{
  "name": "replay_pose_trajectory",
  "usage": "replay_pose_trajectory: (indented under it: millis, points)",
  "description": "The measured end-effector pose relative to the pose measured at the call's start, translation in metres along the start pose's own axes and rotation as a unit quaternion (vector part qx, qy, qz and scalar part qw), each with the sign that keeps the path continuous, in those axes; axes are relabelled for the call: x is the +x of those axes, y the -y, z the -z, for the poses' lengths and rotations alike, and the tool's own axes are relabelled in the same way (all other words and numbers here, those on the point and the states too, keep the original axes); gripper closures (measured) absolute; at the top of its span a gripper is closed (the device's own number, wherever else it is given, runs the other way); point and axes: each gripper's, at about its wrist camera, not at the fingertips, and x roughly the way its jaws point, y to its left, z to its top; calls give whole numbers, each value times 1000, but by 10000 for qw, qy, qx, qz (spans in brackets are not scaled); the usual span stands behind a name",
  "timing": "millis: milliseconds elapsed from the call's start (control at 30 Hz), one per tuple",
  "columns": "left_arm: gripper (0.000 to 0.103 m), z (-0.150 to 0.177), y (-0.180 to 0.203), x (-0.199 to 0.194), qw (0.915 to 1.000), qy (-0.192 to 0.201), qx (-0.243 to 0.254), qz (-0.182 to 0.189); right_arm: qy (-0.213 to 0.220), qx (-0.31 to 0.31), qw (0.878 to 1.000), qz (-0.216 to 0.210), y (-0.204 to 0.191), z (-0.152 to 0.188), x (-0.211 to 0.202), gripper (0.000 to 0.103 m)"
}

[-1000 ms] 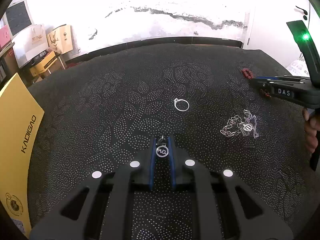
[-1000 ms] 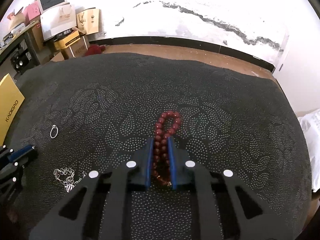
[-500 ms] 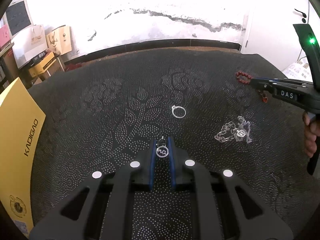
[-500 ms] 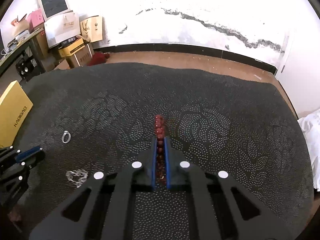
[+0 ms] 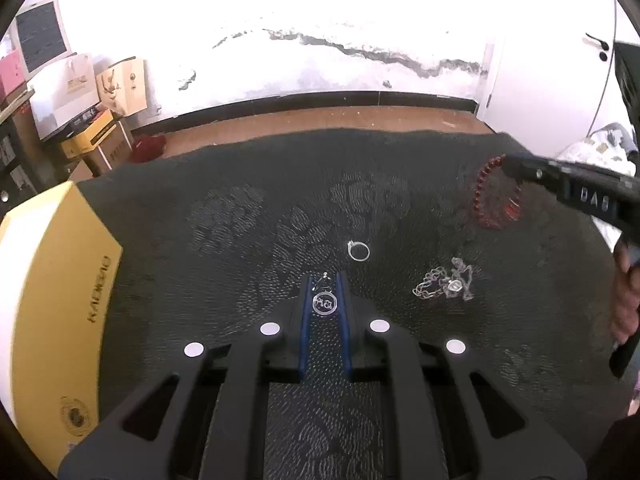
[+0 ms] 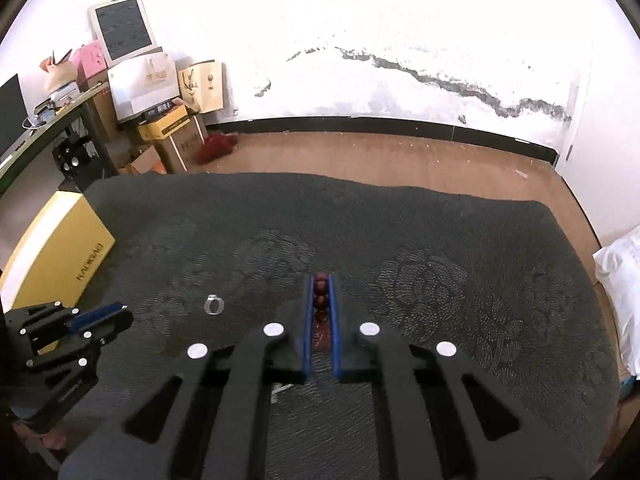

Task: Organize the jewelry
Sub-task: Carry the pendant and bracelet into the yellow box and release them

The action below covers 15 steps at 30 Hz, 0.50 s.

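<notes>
Dark dotted cloth (image 5: 248, 240) covers the work surface; one piece, its near edge cut off by the frame. One yellow box (image 5: 60, 280) sits at 9 o'clock in the left wrist view, lettering blurred, its left side out of frame.

Grippers: two. Left gripper (image 5: 323, 280) has its jaws drawn nearly together on one small round pendant (image 5: 323, 302), which sits between the blue pads. Right gripper (image 6: 320, 282) has its jaws close together on one red bead bracelet (image 6: 320, 300); only a few beads show between the pads, the rest hidden. In the left wrist view the bracelet (image 5: 486, 200) hangs as a loop at 2 o'clock, clear above the cloth.

Loose on the cloth: one silver chain (image 5: 444, 284) bunched at 3 o'clock of the left gripper tips, links too tangled to count; one silver ring (image 5: 358, 250) just beyond the tips at 1 o'clock.

Versus 1.0 s ago: the bracelet lay flat on the cloth between open right jaws; now it is pinched and lifted. Both cameras sit higher, showing more floor. Ring, chain and pendant grip unchanged. Chain no longer visible in the right wrist view.
</notes>
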Motion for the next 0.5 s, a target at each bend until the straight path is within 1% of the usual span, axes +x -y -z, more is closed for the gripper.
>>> replay_pose_trajectory:
  millis: [200,267,500]
  points:
    - [91,-10,-14,-41,9999,107,-74,-30,-28,-25,10000,26,-29,0,-31,95]
    - [91,-11,-24,-58,9998,141,-91,-50,-9,-55,10000,12,-38,-4,-46,95]
    - [91,-6,-66,-114,9993,153,-325,-66,173,-203,9996,-73,-91,-25,-105,95]
